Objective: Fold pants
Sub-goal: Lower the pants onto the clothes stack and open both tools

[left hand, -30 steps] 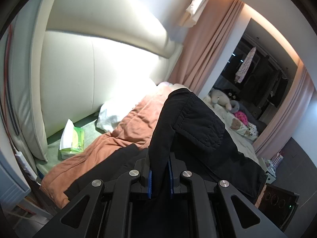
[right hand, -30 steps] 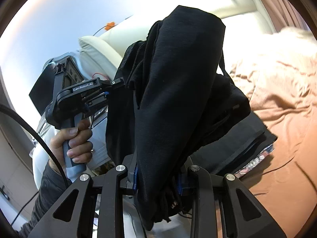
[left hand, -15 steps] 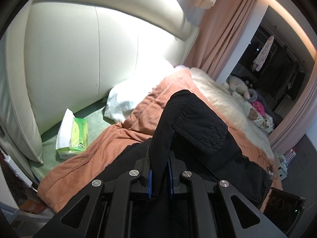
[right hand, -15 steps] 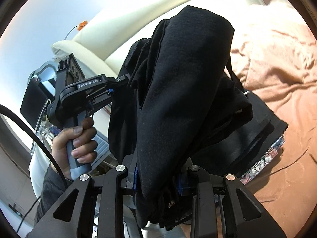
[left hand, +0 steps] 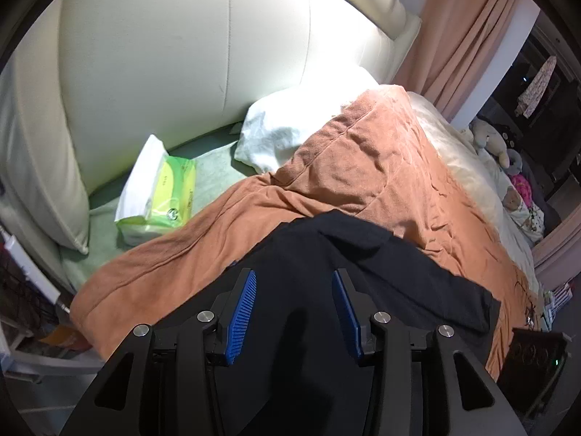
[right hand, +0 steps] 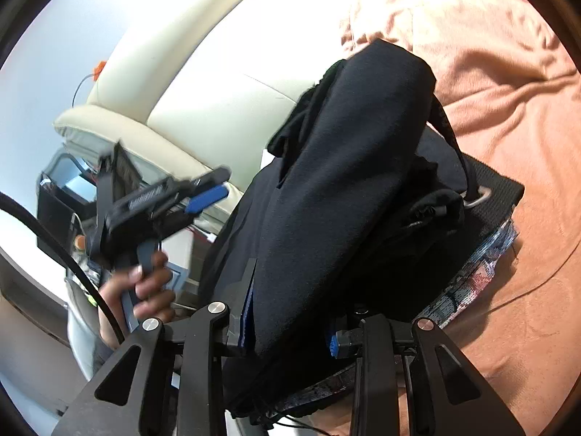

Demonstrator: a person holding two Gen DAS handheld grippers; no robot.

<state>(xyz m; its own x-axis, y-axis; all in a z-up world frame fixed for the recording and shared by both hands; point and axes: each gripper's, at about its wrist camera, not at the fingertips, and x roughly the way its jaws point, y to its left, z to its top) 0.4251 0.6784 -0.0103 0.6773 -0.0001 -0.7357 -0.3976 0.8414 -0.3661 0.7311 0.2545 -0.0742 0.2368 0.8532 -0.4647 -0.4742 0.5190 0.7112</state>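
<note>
Nearby, tissue pack point(left hand: 159, 190), white pillow point(left hand: 290, 134), orange blanket point(left hand: 363, 174) under black pants point(left hand: 381, 276)

place: home bedroom | signs: bed blanket point(left hand: 363, 167), pillow point(left hand: 290, 134), padded headboard point(left hand: 218, 54), curtain point(left hand: 468, 29)

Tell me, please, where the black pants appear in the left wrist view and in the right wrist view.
Left wrist view: black pants lie at lower centre on the orange blanket.
Right wrist view: they fill the centre, draped between the fingers of the right hand-held gripper.
Shared landmark: the cream headboard.
</note>
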